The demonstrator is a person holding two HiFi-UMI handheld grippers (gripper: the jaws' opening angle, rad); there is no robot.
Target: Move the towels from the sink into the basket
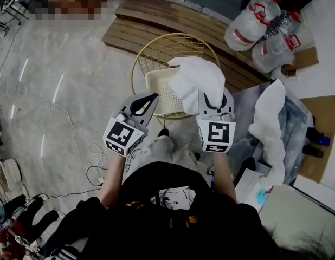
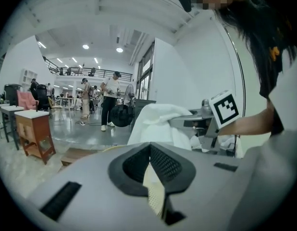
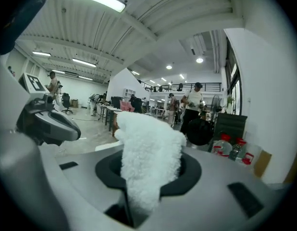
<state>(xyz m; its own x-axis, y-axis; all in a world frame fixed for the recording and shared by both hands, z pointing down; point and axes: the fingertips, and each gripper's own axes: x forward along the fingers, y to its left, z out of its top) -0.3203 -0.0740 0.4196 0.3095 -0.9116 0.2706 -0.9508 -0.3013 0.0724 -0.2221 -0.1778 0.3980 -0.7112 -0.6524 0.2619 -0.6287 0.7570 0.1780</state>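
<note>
A cream perforated basket rests on a round yellow wire frame in front of me. My left gripper is shut on the basket's left rim, and the cream mesh shows pinched between its jaws. My right gripper is shut on a white towel, which hangs over the basket's right side. In the right gripper view the fluffy towel fills the jaws. A second white towel lies to the right on a grey-blue surface.
A wooden slatted platform lies beyond the basket. Large plastic water bottles stand at the back right. Cables trail over the floor at left. Several people stand far off in the hall.
</note>
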